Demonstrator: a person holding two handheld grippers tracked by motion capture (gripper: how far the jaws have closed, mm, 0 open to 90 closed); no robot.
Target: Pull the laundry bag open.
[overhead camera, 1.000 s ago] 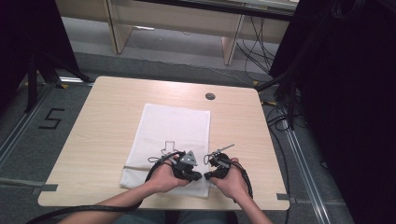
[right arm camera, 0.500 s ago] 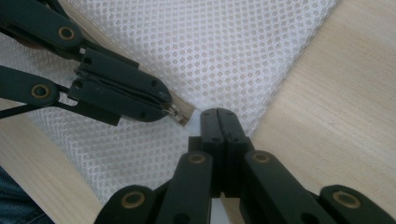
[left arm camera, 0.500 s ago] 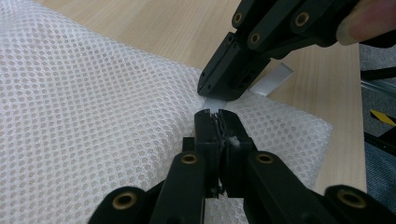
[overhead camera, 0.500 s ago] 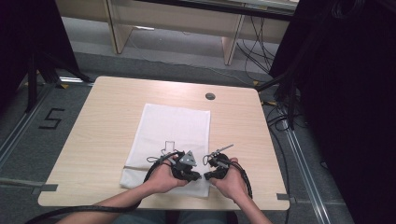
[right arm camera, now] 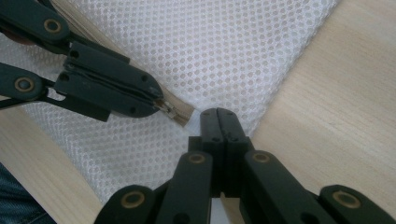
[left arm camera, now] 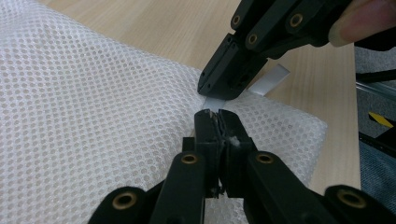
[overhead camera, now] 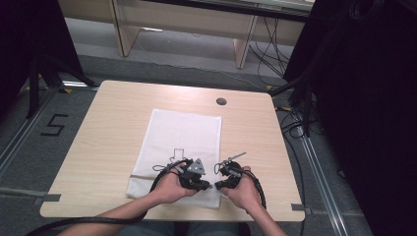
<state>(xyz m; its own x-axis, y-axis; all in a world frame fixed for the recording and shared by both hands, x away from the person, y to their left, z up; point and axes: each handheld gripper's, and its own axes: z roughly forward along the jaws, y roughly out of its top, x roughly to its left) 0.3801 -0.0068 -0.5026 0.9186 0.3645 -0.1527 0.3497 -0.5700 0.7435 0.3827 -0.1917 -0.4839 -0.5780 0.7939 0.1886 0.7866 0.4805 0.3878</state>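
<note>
Mesh bag, white, is laid flat on the wooden table, roughly mid-table, long axis running near to far, near edge close to the table's near rim. A thin black outline w/ a loose cord is seen on the bag's near half, just far of the grippers.

Left gripper is held at the bag's near-right corner; jaws are pressed fully together. In the left gripper view its tips are clamped on what looks like a small metal zipper pull at the mesh edge, w/ a white tape tab sticking out just beyond.

Right gripper is held just right of the left one, tips nearly meeting. Jaws are fully closed too; in the right gripper view they are seen pinched on the mesh at the bag's edge, next to the beige zipper tape. Exactly how much fabric is caught can't be told.

A round grommet is set in the table far-right of the bag.
</note>
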